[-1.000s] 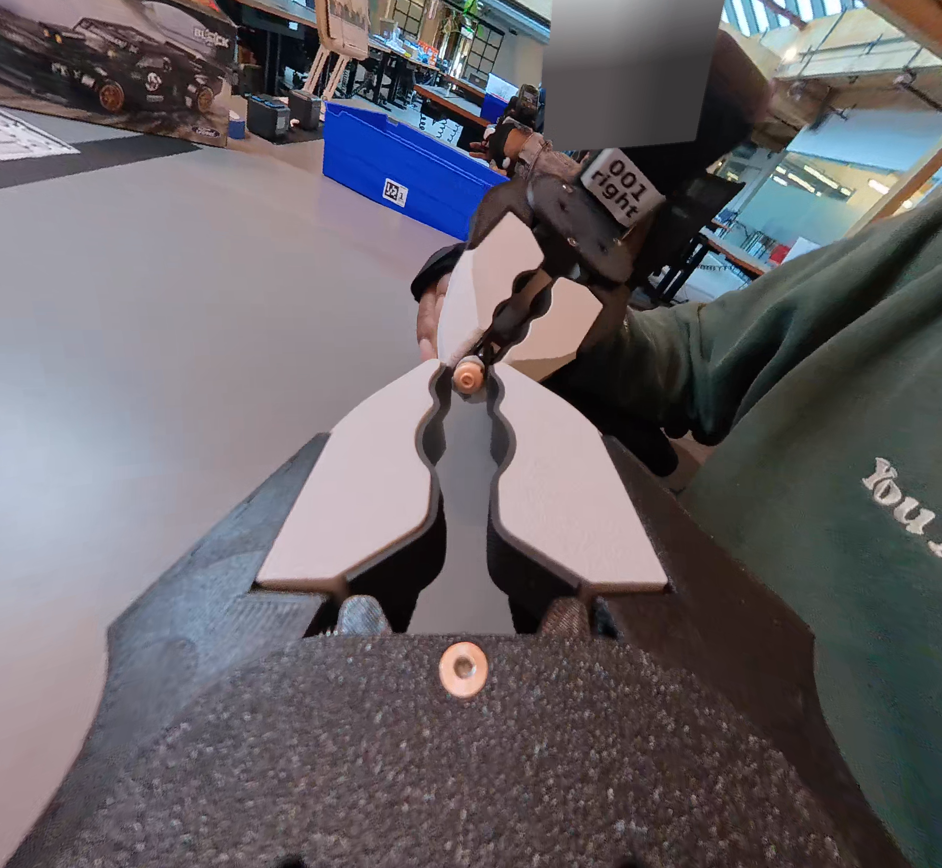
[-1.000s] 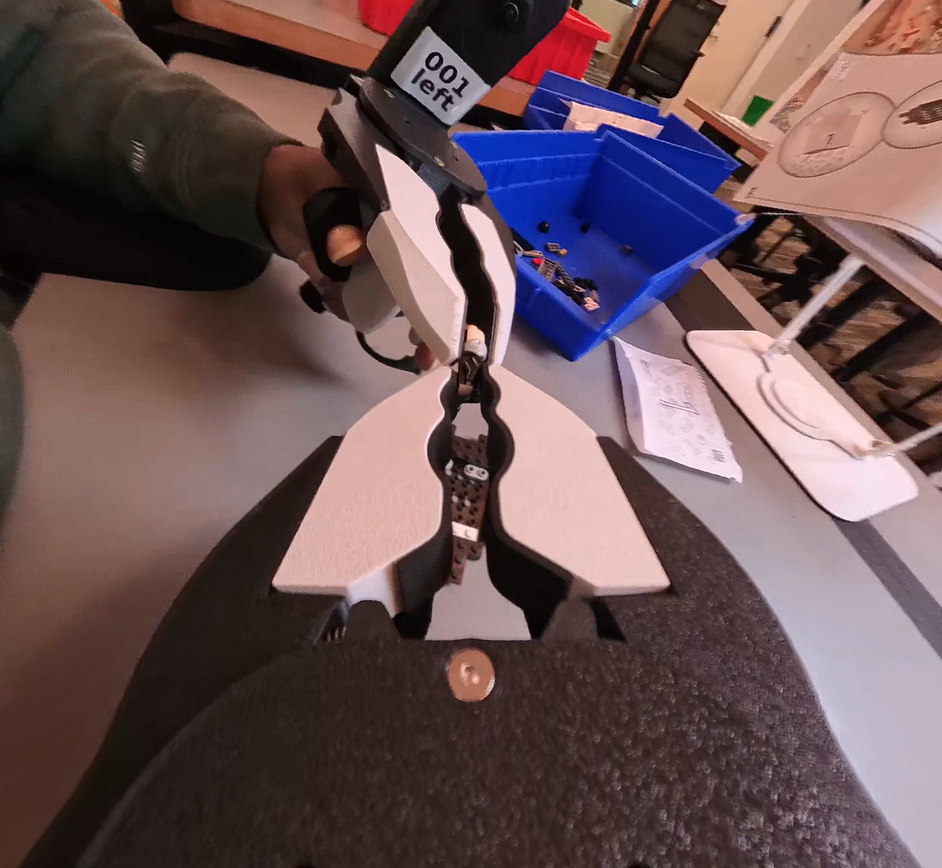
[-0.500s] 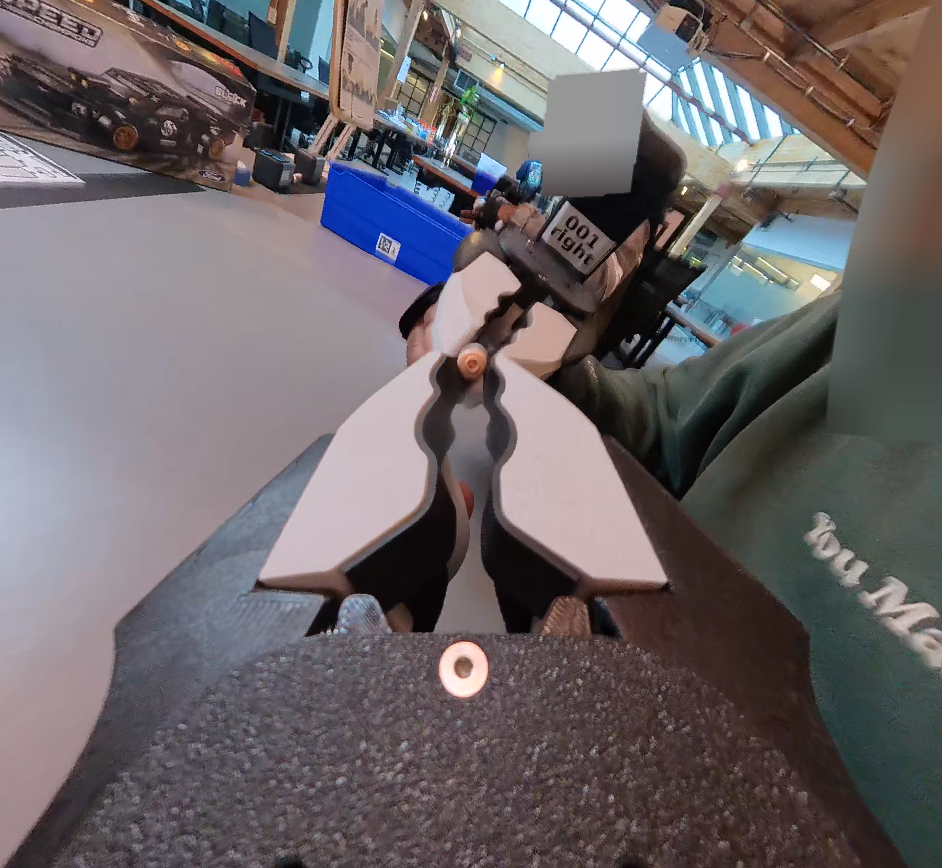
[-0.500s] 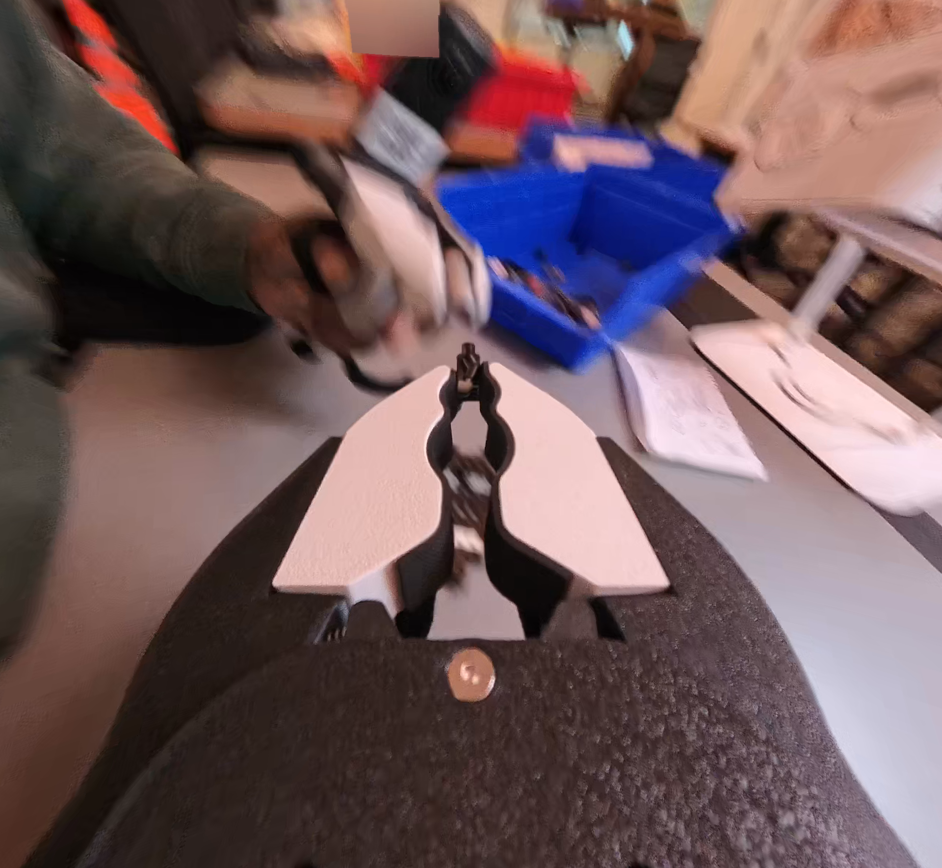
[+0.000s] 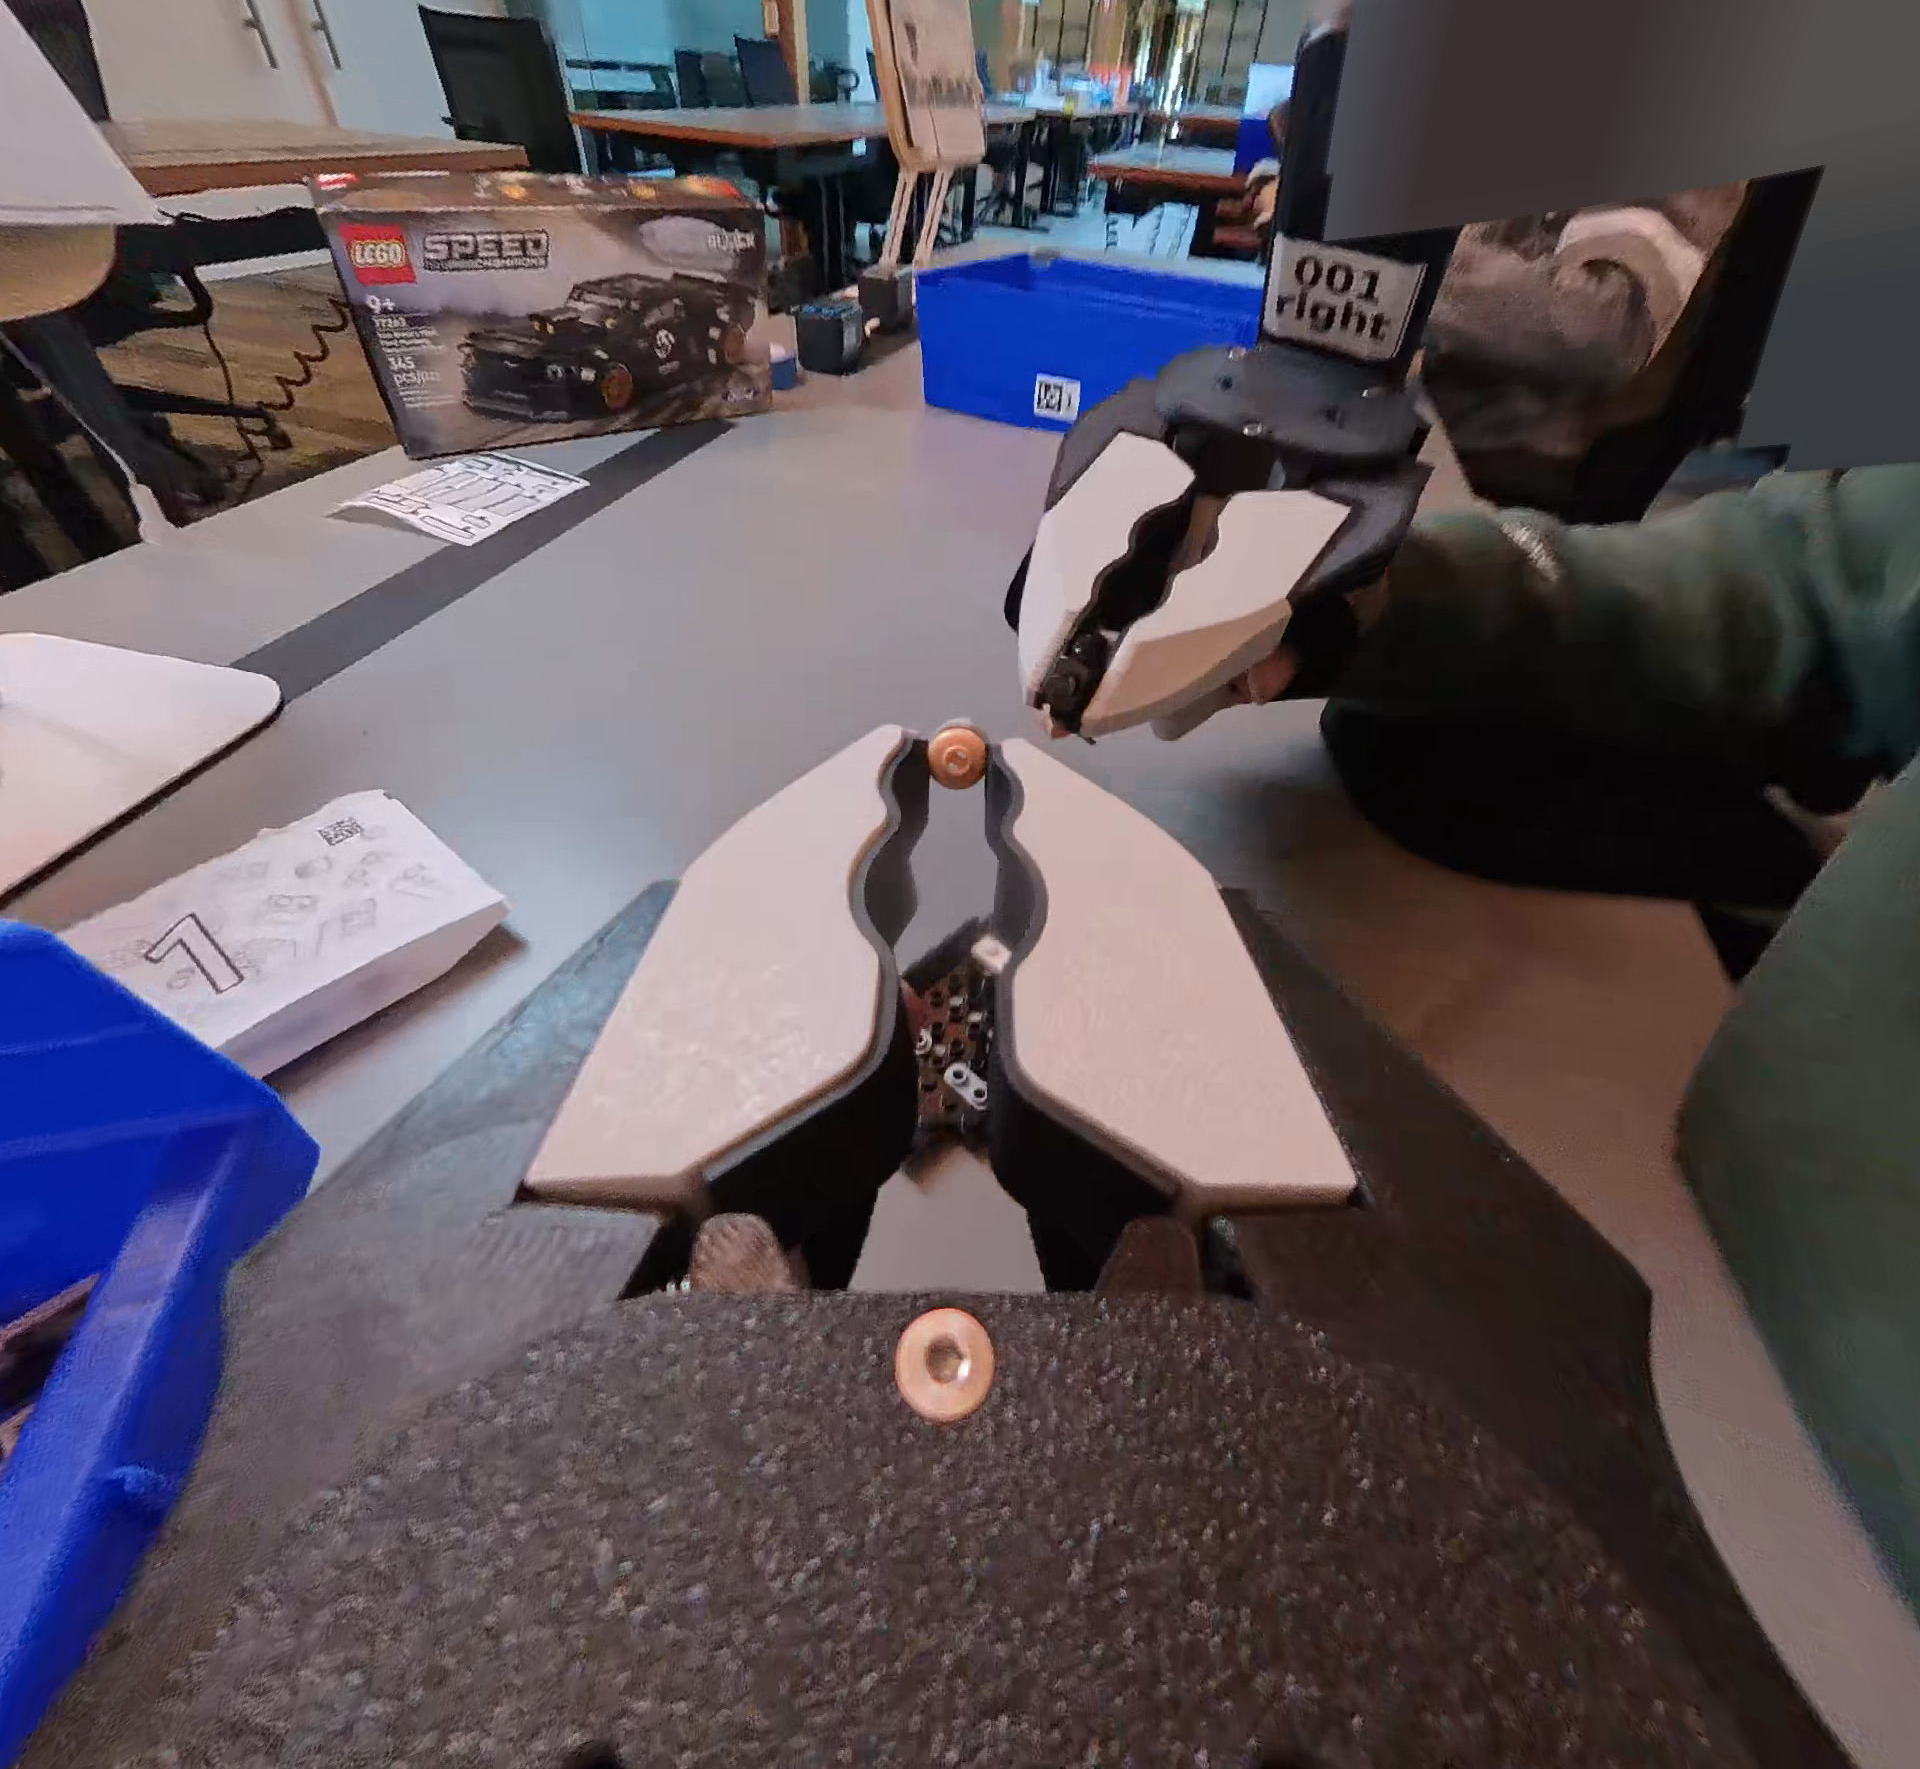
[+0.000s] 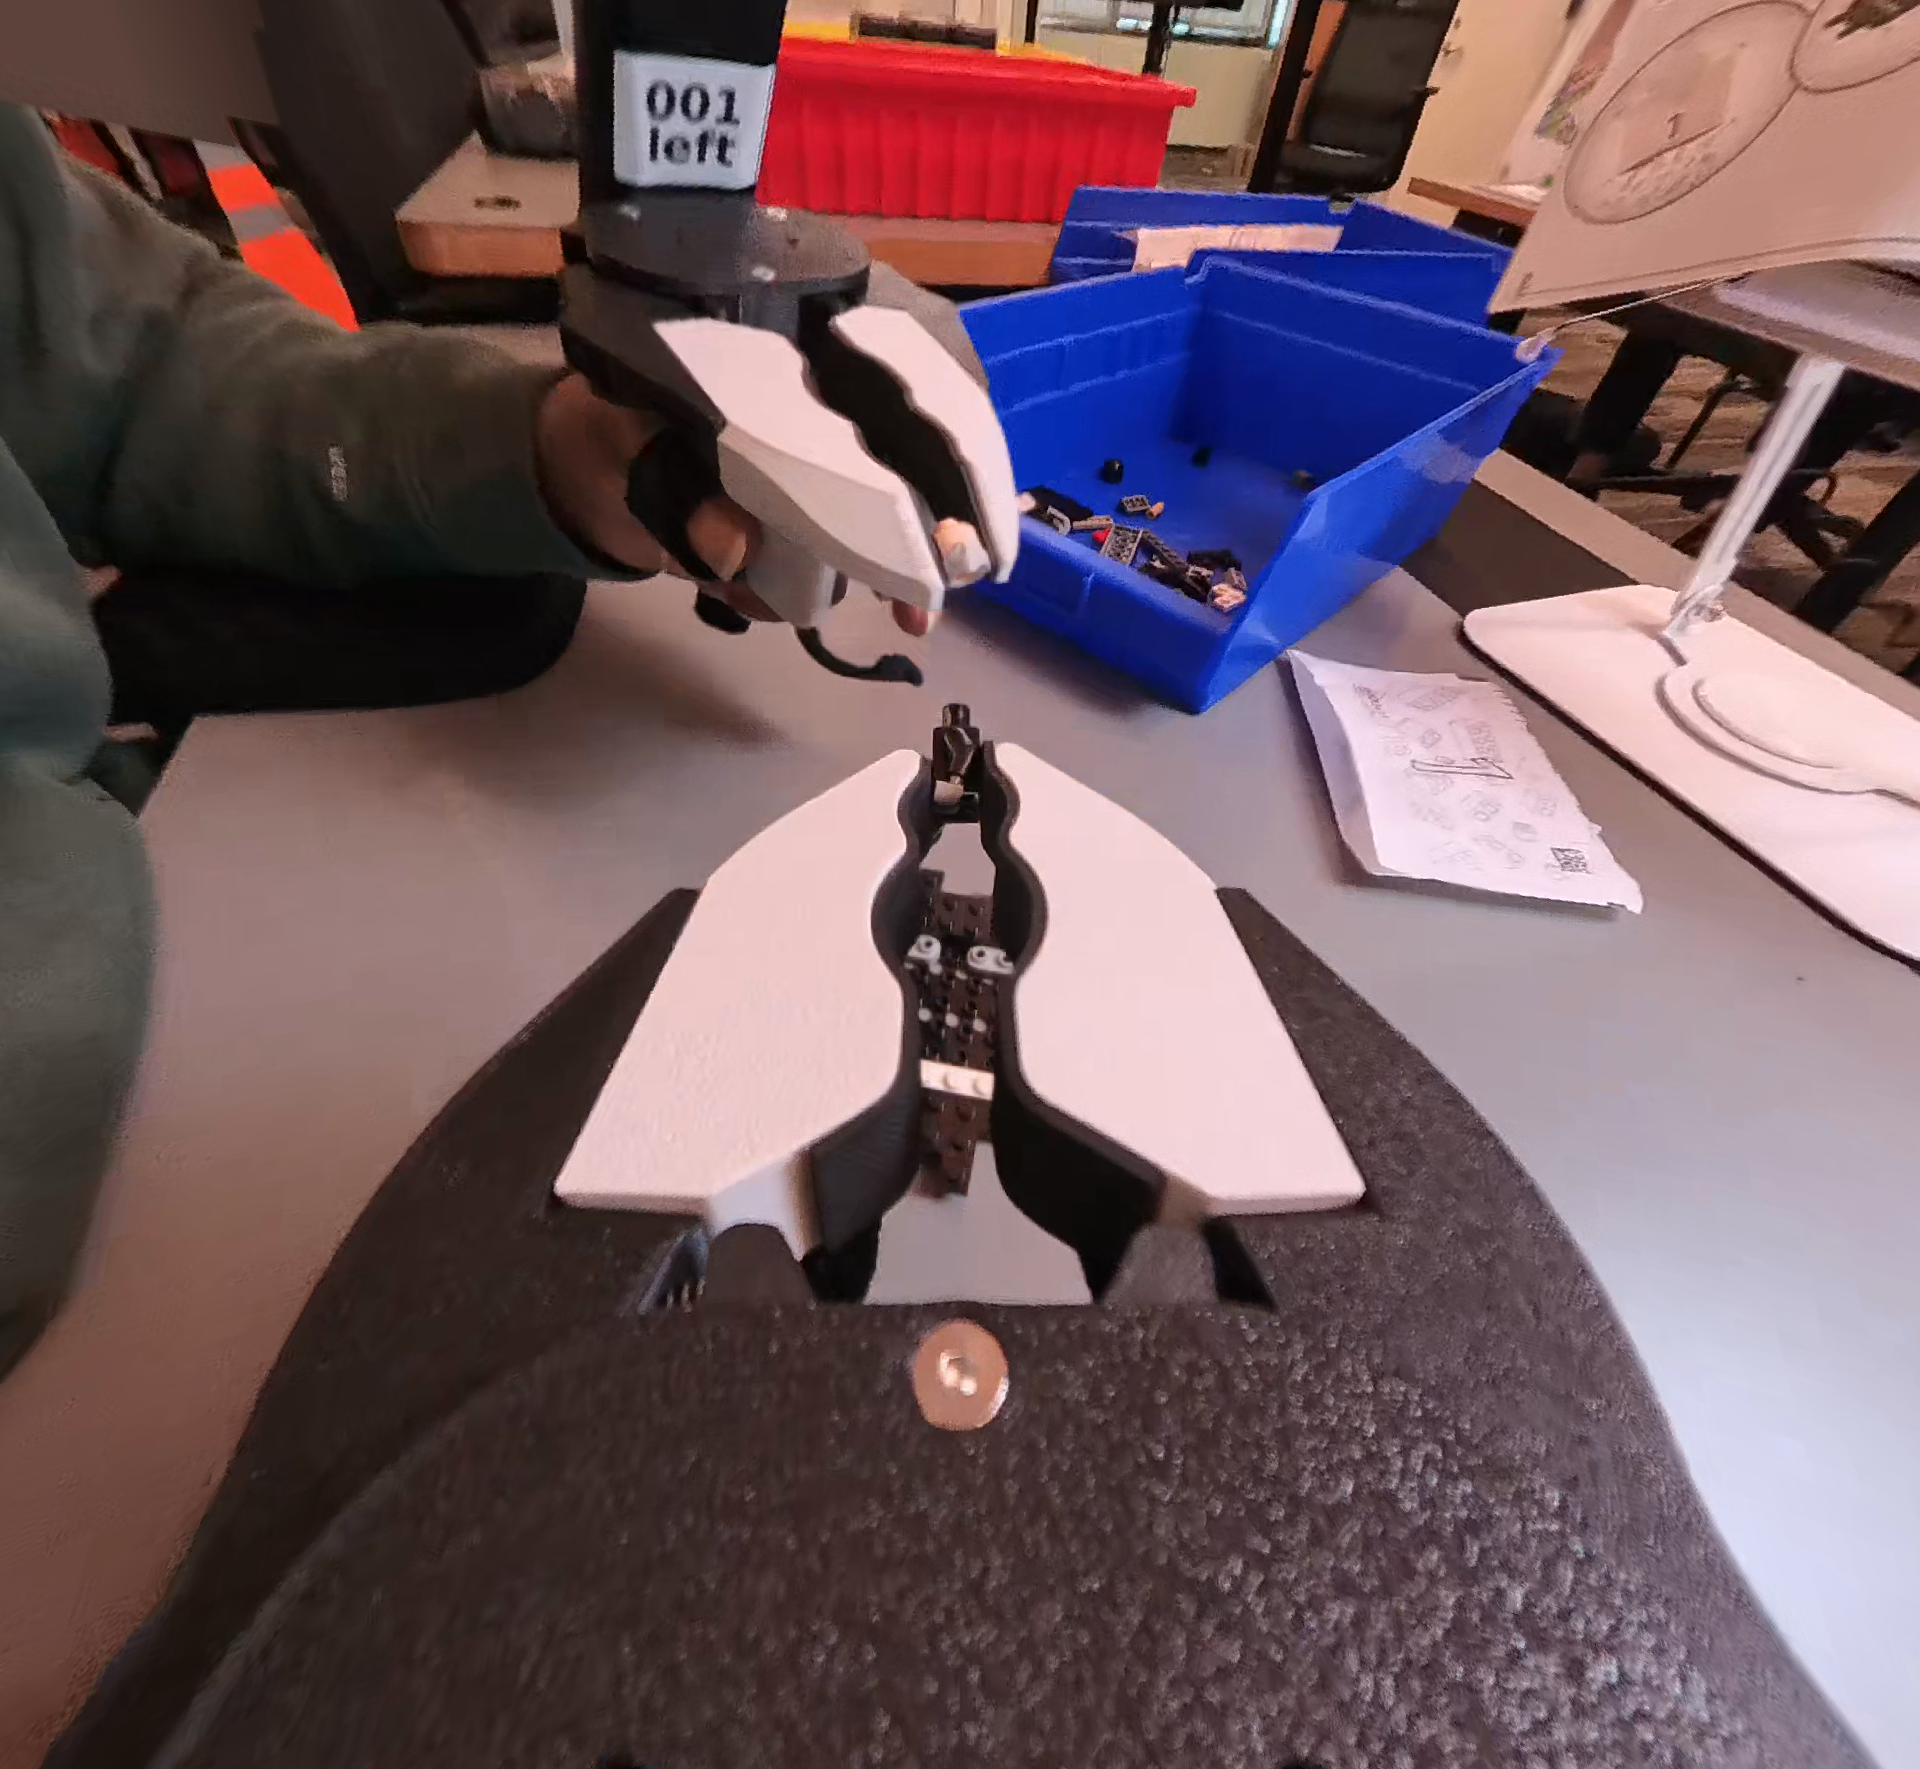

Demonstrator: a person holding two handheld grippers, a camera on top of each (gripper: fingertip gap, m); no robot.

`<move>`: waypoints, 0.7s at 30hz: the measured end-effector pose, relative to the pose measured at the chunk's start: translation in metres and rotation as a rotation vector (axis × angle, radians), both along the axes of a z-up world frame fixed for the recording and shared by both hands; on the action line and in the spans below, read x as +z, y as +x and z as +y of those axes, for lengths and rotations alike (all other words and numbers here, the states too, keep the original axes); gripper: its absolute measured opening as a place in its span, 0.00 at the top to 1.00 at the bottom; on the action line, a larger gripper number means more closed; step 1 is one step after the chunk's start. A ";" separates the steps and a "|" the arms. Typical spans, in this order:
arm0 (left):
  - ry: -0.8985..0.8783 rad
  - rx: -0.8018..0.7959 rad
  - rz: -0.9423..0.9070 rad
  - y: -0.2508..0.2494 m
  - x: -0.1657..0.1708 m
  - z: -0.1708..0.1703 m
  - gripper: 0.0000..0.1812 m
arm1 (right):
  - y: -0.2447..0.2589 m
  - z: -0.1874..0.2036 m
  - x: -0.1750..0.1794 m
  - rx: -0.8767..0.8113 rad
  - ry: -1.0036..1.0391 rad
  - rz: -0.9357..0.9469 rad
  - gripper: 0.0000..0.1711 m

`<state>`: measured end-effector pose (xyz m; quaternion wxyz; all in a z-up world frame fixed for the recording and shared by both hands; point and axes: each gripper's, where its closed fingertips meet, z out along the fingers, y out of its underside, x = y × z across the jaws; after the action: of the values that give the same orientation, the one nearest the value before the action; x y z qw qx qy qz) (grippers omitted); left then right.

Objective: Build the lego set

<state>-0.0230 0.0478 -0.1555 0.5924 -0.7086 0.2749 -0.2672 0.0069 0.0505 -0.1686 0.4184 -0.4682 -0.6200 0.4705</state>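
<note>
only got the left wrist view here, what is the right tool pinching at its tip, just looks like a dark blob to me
observer: In the right wrist view the right tool is shut on a small black piece that sticks out past its tips.
operator: ok and whats inside the blue bin next to me
observer: The blue bin has a scatter of small loose pieces, mostly dark, on its floor.
operator: anything behind it
observer: A red bin stands farther back, behind the blue one.
</note>
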 end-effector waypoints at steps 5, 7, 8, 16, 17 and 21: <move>-0.027 -0.023 0.116 0.006 -0.023 -0.002 0.94 | -0.003 -0.015 -0.022 0.065 0.053 -0.092 0.95; -0.035 -0.065 0.152 0.010 -0.031 -0.006 0.94 | -0.004 -0.018 -0.027 0.068 0.077 -0.104 0.96; -0.034 -0.073 0.173 0.011 -0.034 -0.007 0.94 | -0.004 -0.018 -0.028 0.068 0.082 -0.108 0.96; 0.146 0.357 0.405 -0.064 -0.009 0.028 0.94 | -0.006 -0.009 -0.033 0.021 0.101 -0.130 0.95; 0.161 0.458 0.444 -0.084 -0.003 0.034 0.94 | -0.007 -0.009 -0.033 0.021 0.101 -0.132 0.95; 0.032 0.741 0.532 -0.156 -0.007 0.049 0.94 | -0.009 -0.011 -0.036 0.024 0.106 -0.144 0.95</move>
<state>-0.1792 0.0967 -0.1629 0.5676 -0.7940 0.1493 0.1583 -0.0020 0.0399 -0.2049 0.3912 -0.4706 -0.6781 0.4070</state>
